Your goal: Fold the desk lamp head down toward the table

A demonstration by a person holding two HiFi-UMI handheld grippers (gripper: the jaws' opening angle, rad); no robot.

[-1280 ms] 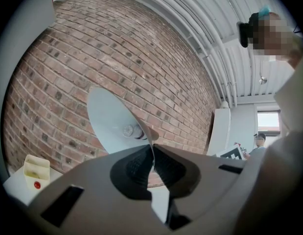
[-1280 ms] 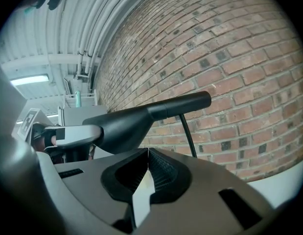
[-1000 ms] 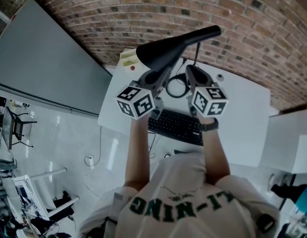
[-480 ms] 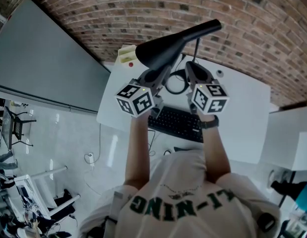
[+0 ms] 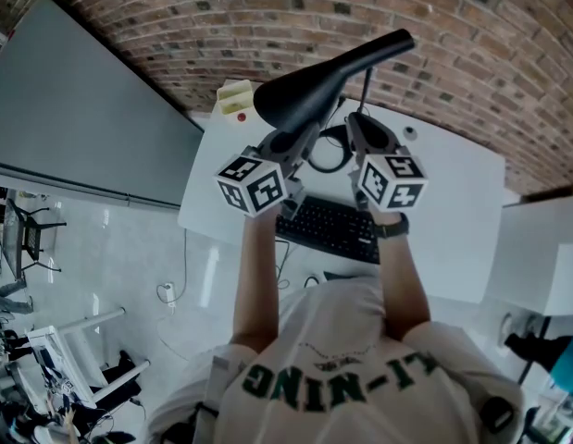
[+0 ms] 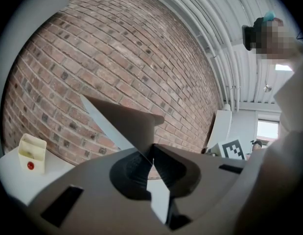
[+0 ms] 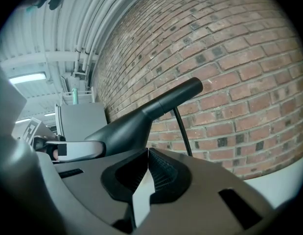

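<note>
My left tool (image 6: 152,151) is clenched, its two jaws pressed together along one line with nothing caught between them, and my right tool (image 7: 148,151) is clenched and empty in the same way. Both reach forward side by side over the counter (image 5: 453,211), each with its marker cube toward me. The lamp head (image 5: 318,81) hangs just above and beyond their tips, raised clear of the counter. Its long axis runs on a slant: in the head view the broad, flared end sits low at the left, over my left tool, and the narrow neck points up and away to the right, toward the brick wall (image 5: 267,26). From my right tool the same shape climbs from lower left to upper right, with the thin dark stem (image 7: 183,131) dropping behind my jaws. From my left tool I see only a wedge of the broad end looming over the jaws, its far part cut off. I cannot tell whether either tool touches the lamp head, because the broad end covers the left tips in the head view. A dark ring (image 5: 330,158) lies on the counter between the tools, partly hidden; I cannot make out what it belongs to. My arms cover part of the black keyboard (image 5: 334,234) nearer me. A small pale box (image 5: 235,100) with a red dot stands at the counter's far left corner.
</note>
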